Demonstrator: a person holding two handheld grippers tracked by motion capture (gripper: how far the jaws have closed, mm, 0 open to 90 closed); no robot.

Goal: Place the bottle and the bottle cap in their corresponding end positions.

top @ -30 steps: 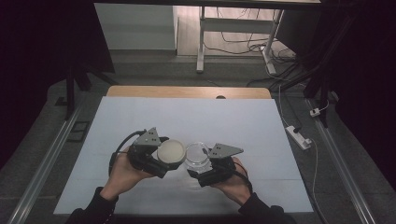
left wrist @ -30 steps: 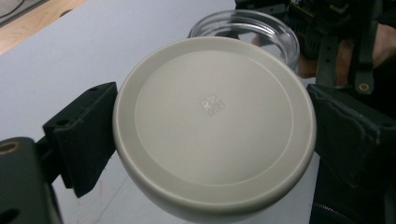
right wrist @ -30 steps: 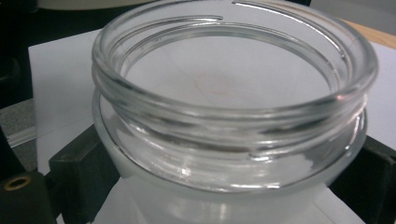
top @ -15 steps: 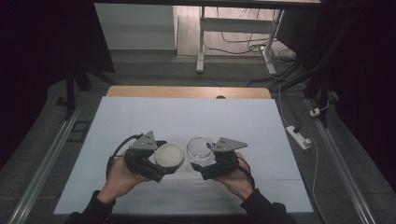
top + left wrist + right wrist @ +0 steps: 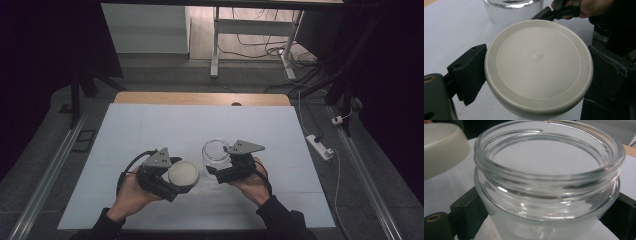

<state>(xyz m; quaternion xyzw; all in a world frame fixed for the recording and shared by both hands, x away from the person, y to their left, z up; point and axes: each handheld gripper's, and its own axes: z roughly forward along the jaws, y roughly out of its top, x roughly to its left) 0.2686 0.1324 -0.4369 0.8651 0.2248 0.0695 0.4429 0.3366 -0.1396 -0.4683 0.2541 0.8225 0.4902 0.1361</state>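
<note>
While the left gripper (image 5: 176, 181) pinches a cream-white lid (image 5: 183, 173) by its rim, low and left of centre in the high view, the right gripper (image 5: 216, 167) clamps a clear glass jar (image 5: 216, 150) just right of centre. The left gripper view shows the lid (image 5: 538, 65) across the middle of the frame, flat face toward the camera, with one black jaw pressed to its left edge and the other to its right edge. In the right gripper view, the jar (image 5: 547, 180) sits between the two jaws at the lower corners, its threaded mouth open and its inside apparently empty; the lid's edge (image 5: 441, 147) enters at the upper left. Lid and jar lie side by side, close together but apart, above the pale sheet covering the surface (image 5: 150, 125). Whether the jar's base rests on the sheet cannot be told.

The step in hand appears to be the one just after unscrewing, or just before capping: lid free, jar open. Closing calls for turning the lid level, face up, centring it over the mouth, lowering it onto the thread and twisting against a firmly held jar. Setting it aside calls for lowering it to the bare sheet at the left and spreading the jaws.

Farther up the frame, a strip of bare wood (image 5: 200, 98) edges the surface, and cables (image 5: 260, 50) trail on the floor beyond.
</note>
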